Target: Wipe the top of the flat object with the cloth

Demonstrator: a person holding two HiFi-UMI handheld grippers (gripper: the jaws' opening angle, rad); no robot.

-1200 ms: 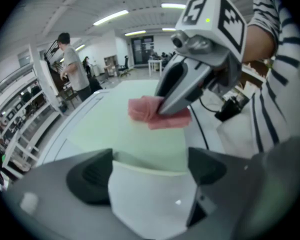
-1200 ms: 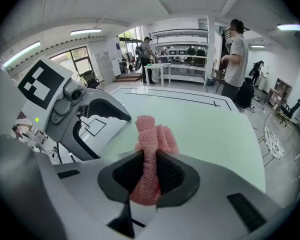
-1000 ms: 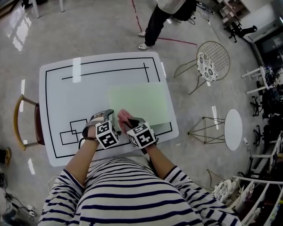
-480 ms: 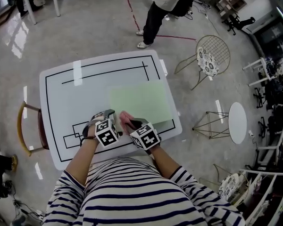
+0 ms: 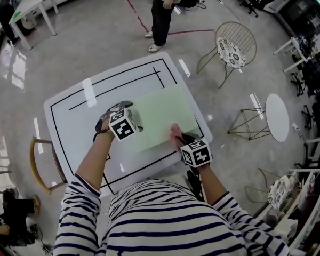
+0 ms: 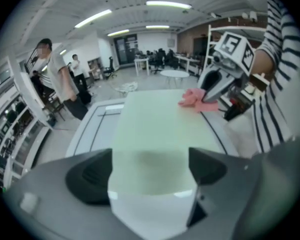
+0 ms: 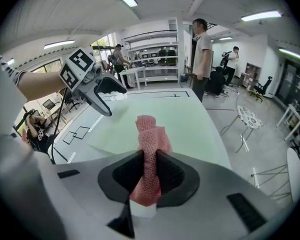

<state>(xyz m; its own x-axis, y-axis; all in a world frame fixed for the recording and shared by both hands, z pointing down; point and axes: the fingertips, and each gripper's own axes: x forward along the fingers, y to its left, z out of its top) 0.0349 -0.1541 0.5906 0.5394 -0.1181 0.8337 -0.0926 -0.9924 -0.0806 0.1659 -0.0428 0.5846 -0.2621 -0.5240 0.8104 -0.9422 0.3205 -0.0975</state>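
A pale green flat mat [image 5: 162, 115] lies on the right half of the white table [image 5: 69, 121]. My right gripper [image 5: 180, 137] is shut on a pink cloth [image 5: 174, 128] at the mat's near right part. In the right gripper view the cloth [image 7: 150, 134] stands up between the jaws of that gripper [image 7: 149, 166], above the mat [image 7: 190, 121]. My left gripper [image 5: 134, 126] is at the mat's left edge, open. In the left gripper view its jaws [image 6: 150, 159] stand wide apart with the mat's near edge [image 6: 150, 176] between them, and the cloth [image 6: 195, 100] shows far across.
Black lines mark the table top. A person [image 5: 162, 4] stands beyond the table's far side. A wire chair [image 5: 232, 47], a wire stool [image 5: 245, 124] and a round white side table [image 5: 277, 116] stand to the right. A wooden chair [image 5: 40, 164] is at the table's left.
The two grippers were side by side at the table's near edge. The left has moved up to the mat's left edge; the right has carried the cloth rightward onto the mat.
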